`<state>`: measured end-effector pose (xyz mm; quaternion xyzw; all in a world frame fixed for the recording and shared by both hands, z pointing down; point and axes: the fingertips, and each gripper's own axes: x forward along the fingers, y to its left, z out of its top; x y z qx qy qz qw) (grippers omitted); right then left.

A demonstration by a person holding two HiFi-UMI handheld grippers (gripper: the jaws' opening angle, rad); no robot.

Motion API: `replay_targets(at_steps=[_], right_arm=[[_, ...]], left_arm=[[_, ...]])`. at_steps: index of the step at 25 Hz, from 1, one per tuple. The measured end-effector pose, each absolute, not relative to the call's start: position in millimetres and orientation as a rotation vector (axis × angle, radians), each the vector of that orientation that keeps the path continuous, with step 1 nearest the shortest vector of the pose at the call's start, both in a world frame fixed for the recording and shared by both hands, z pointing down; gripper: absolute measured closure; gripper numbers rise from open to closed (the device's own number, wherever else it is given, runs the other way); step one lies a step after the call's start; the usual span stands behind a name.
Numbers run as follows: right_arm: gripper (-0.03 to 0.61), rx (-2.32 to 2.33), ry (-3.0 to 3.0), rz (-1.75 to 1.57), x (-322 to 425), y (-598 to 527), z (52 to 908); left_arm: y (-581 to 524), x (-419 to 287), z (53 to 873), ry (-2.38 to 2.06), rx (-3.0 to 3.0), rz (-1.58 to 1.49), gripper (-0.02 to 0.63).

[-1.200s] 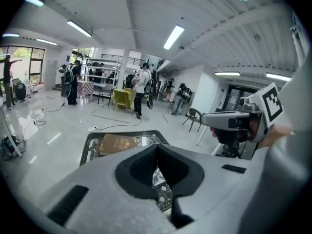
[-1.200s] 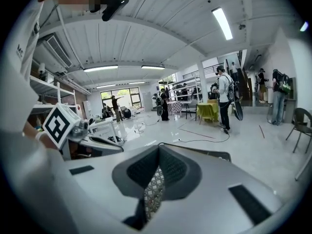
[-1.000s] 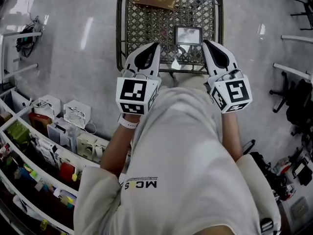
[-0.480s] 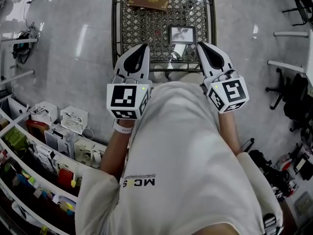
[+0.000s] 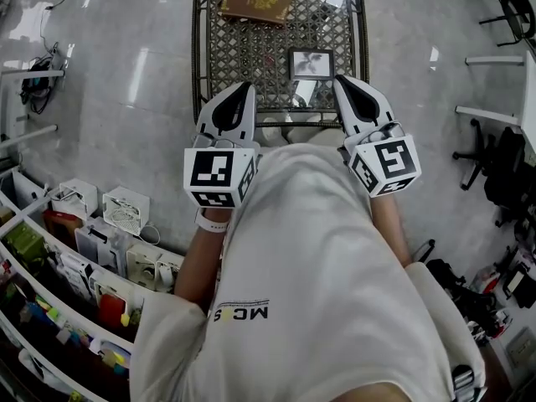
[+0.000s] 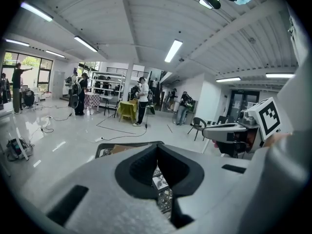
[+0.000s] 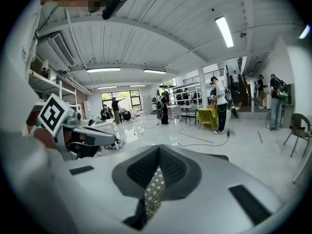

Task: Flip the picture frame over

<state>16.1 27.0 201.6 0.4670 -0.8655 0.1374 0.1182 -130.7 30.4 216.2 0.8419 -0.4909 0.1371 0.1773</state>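
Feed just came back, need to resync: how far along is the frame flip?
Done: nothing I can confirm; the picture frame lies flat on the lattice table, picture side up. In hand: nothing; left gripper and right gripper are both shut and empty, short of the frame. Left, probably: grip it and turn it over.

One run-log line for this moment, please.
left gripper: shut, empty | right gripper: shut, empty | picture frame: flat on lattice table, nearer right gripper, not gripped
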Motion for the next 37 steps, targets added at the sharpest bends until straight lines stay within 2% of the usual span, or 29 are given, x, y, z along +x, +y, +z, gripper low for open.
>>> replay_targets(at_steps=[37], right_arm=[[0.563, 1.393, -2.505, 0.394, 14.7, 34.8, 202.5]], left_arm=[[36.6, -127.1, 224.0, -1.347, 2.378, 0.413, 0.589]])
